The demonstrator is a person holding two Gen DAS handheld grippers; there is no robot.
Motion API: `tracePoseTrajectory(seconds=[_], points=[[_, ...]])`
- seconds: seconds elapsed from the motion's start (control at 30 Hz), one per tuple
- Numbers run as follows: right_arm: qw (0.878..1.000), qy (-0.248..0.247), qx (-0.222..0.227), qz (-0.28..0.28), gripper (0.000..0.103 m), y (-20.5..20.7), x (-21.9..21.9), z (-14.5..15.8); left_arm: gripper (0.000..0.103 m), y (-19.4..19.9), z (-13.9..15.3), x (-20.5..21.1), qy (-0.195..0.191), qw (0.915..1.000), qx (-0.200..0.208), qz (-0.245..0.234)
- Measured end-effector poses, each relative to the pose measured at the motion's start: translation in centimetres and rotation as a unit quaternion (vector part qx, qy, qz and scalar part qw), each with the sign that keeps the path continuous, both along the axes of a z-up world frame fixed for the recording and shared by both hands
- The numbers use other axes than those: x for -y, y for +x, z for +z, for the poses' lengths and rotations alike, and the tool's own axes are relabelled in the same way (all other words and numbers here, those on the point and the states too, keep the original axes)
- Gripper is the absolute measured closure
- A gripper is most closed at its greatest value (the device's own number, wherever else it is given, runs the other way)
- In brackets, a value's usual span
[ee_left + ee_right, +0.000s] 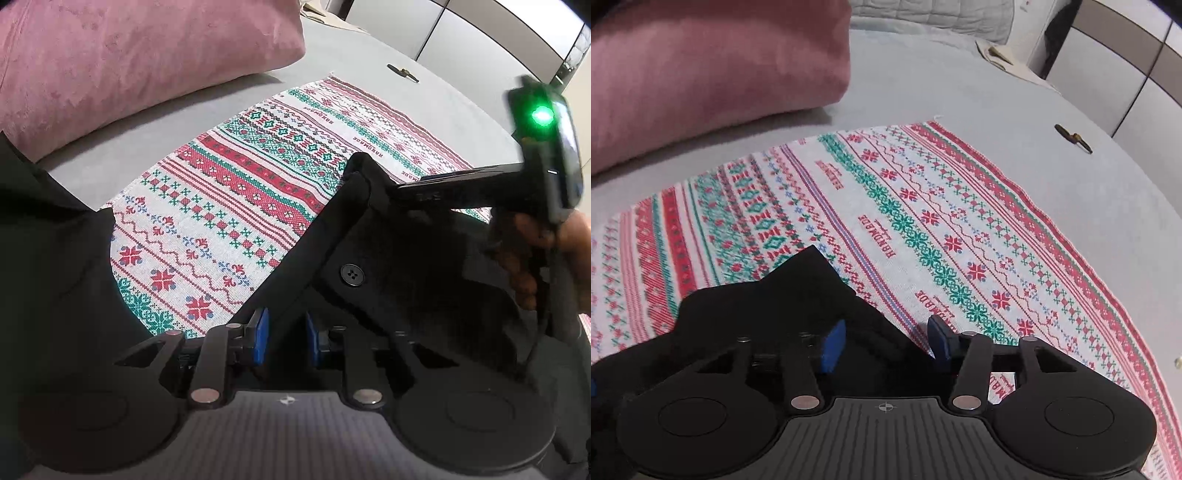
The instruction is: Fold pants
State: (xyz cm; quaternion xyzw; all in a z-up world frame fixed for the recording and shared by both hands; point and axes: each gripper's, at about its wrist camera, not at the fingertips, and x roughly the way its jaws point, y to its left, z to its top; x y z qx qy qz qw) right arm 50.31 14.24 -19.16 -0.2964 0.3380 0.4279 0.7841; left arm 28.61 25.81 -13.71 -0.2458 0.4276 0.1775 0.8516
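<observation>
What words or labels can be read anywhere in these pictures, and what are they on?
"HANDMADE": as best it reads, woven in red and repeated along the stripes of the patterned cloth.
The small script line beside each of those words is too small to read.
No other text is legible.

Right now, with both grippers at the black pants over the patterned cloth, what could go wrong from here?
1. The left gripper appears to pinch only a thin band of the black pants, so the fabric could slip out.
2. The right gripper stands open over a bunched edge; closing here might catch too little, or several layers.
3. The patterned cloth lies loose on the grey bed and could drag or wrinkle along.
</observation>
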Motion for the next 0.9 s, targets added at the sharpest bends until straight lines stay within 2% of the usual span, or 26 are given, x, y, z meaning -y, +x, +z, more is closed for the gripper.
tracePoseTrajectory(seconds=[0.17,0.2,0.3,0.37,0.43,0.5,0.57,0.63,0.73,0.83,0.9], points=[[0.996,0.070,-0.040,0.032,0.054,0.4,0.8,2.4,0.057,0.0,-0.1,-0.2,-0.004,1.0000,0.000,0.000],[0.996,0.066,-0.043,0.040,0.054,0.2,0.3,2.5,0.057,0.0,-0.1,-0.1,-0.003,1.0000,-0.001,0.000],[0.997,-0.002,-0.039,0.061,0.054,-0.5,-2.0,0.2,0.057,0.1,-0.1,0.0,0.000,1.0000,-0.001,-0.001],[0.998,0.023,-0.036,0.043,0.054,-0.5,-2.1,-0.3,0.057,0.0,-0.1,-0.1,0.000,1.0000,0.000,-0.001],[0.998,0.038,-0.041,0.037,0.062,-0.7,-1.8,-0.4,0.057,0.0,0.0,0.1,0.004,1.0000,0.000,-0.003],[0.998,0.035,-0.016,0.046,0.078,-1.7,-1.5,-0.3,0.057,0.0,0.0,0.2,0.008,1.0000,-0.001,-0.005],[0.998,0.029,0.019,0.046,0.089,-2.5,-1.2,0.0,0.057,0.0,0.0,0.3,0.015,0.9998,-0.002,-0.009],[0.996,0.045,0.066,0.041,0.090,-3.4,-0.5,1.2,0.060,0.0,0.0,0.5,0.020,0.9997,-0.003,-0.010],[0.989,0.110,0.100,0.019,0.090,-4.6,1.0,4.8,0.064,0.0,0.0,0.5,0.027,0.9996,-0.004,-0.007],[0.980,0.114,0.164,0.010,0.090,-6.7,1.0,6.8,0.065,0.0,0.1,0.2,0.028,0.9996,-0.004,-0.002],[0.977,0.110,0.183,0.011,0.090,-7.9,0.8,7.0,0.066,0.0,0.0,0.1,0.024,0.9997,-0.005,0.001]])
